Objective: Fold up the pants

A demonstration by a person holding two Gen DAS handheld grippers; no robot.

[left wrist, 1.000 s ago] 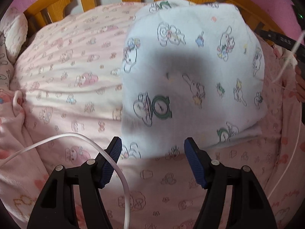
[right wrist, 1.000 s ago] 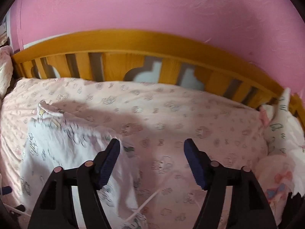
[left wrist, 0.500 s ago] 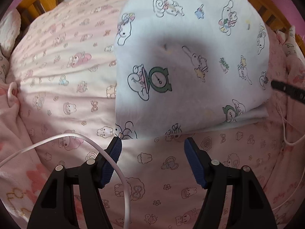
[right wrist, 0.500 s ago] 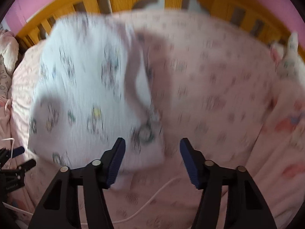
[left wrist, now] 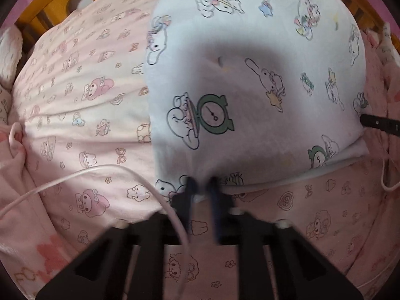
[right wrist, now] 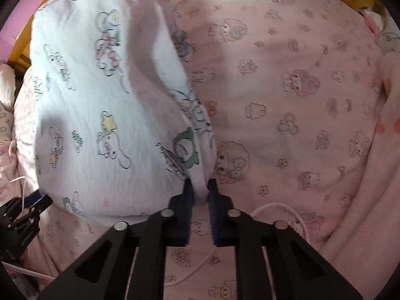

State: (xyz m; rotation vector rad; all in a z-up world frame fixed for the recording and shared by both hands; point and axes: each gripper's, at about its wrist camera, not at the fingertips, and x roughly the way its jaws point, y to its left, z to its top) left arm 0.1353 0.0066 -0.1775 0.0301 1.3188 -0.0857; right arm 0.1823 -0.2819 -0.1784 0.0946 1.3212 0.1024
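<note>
The white pants (left wrist: 250, 87) with cartoon prints lie folded on the pink bedsheet (left wrist: 75, 105). My left gripper (left wrist: 202, 190) points down at their near edge. Its jaws are closing and the blue pads pinch the fabric of that edge. In the right wrist view the pants (right wrist: 100, 125) fill the left half. My right gripper (right wrist: 200, 190) is at their near right corner, its jaws closing with a fold of the fabric pressed between the pads. The right gripper's black finger (left wrist: 375, 122) shows at the pants' right side.
A wooden bed rail (left wrist: 57, 5) runs along the far side under a pink wall. White cables (left wrist: 100, 172) (right wrist: 287, 211) trail over the sheet (right wrist: 300, 100) near the grippers. Rumpled pink bedding (left wrist: 15, 175) is bunched at the left and a soft toy (right wrist: 372, 20) lies far right.
Both grippers came down to the near edge of the pants and went from wide open to shut on the fabric. The right one swung down from facing the rail.
</note>
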